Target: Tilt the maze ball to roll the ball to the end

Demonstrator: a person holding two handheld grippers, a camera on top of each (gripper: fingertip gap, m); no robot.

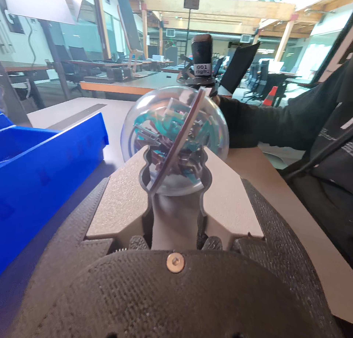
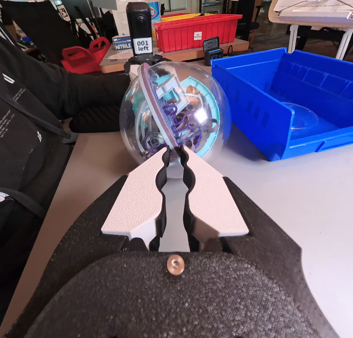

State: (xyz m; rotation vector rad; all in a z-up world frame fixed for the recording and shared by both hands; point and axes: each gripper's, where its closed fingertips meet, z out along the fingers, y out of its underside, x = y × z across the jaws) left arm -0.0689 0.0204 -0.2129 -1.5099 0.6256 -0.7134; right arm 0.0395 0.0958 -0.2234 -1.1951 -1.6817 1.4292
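Right wrist view shows my right gripper (image 2: 174,149) pinching the seam rim of the maze ball (image 2: 174,110), held above the desk (image 2: 267,195) beside the blue bin (image 2: 277,91). My left gripper (image 1: 174,156) stands open around the rim. The steel ball (image 2: 146,152) sits low; I judge rolling unfinished. Both cameras, the boxes and the bin carry labels
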